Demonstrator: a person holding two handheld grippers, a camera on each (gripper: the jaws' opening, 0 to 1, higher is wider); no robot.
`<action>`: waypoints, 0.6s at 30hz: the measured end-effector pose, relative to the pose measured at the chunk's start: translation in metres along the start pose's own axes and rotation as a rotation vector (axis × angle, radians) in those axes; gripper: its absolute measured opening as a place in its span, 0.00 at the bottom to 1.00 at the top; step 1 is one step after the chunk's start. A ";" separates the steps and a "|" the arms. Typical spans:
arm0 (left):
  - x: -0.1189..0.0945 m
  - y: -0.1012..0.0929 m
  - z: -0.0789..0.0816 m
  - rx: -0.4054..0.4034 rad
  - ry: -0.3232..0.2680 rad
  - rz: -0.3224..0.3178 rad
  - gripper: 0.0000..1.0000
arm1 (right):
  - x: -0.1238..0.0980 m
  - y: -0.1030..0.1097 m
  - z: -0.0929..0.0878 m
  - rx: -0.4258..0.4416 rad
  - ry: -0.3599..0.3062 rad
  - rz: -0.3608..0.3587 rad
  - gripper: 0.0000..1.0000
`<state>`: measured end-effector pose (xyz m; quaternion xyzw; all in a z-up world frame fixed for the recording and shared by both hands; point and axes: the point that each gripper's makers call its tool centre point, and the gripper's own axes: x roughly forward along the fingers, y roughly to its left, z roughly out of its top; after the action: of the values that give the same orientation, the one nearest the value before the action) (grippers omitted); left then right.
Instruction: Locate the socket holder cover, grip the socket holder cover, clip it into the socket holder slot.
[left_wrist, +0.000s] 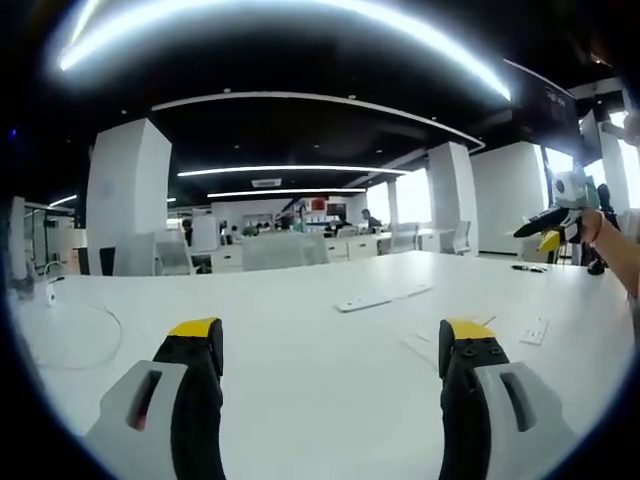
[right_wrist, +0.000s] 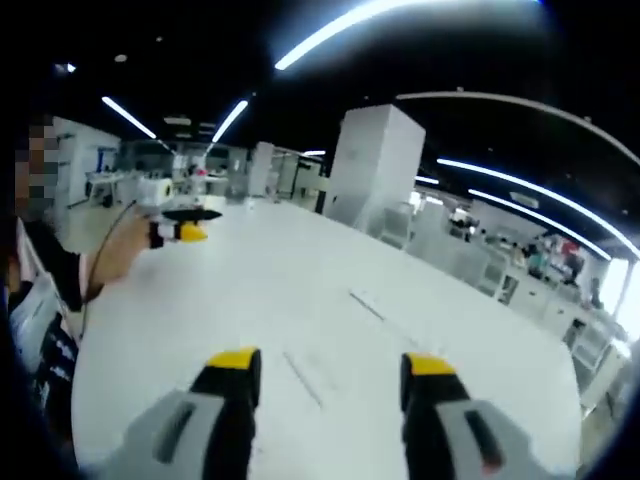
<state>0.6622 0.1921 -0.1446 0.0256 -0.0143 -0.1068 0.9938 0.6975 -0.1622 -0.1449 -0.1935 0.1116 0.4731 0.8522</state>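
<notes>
In the left gripper view a long white strip (left_wrist: 380, 297) lies flat on the white table (left_wrist: 300, 380), ahead of my left gripper (left_wrist: 330, 335), which is open and holds nothing. Right of the strip lie a small white socket plate (left_wrist: 535, 328) and a thin flat strip (left_wrist: 428, 346). Which piece is the cover I cannot tell. The right gripper (left_wrist: 553, 226) hangs above the table's right side in a hand (left_wrist: 612, 245). In the right gripper view my right gripper (right_wrist: 333, 365) is open over the table (right_wrist: 250, 290), with two thin strips (right_wrist: 366, 305) (right_wrist: 300, 378) ahead. The left gripper (right_wrist: 185, 225) floats at far left.
A white cable loop (left_wrist: 70, 335) lies on the table's left part, and a small dark item (left_wrist: 528, 268) at its right. Chairs (left_wrist: 285, 250) line the far edge, with white pillars (left_wrist: 128, 195) and desks behind. A person (right_wrist: 45, 300) stands at the left of the right gripper view.
</notes>
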 end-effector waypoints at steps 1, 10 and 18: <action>0.000 0.000 0.000 0.002 0.002 0.001 0.87 | 0.002 0.003 -0.001 -0.007 0.017 0.018 0.58; 0.000 0.000 -0.001 0.004 0.006 0.000 0.87 | 0.021 0.010 -0.001 -0.061 0.117 0.046 0.59; 0.001 0.001 -0.003 0.010 0.013 0.007 0.87 | 0.035 0.027 -0.014 -0.117 0.254 0.138 0.60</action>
<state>0.6641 0.1933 -0.1474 0.0313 -0.0086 -0.1030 0.9941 0.6929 -0.1292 -0.1769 -0.2929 0.2038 0.5080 0.7840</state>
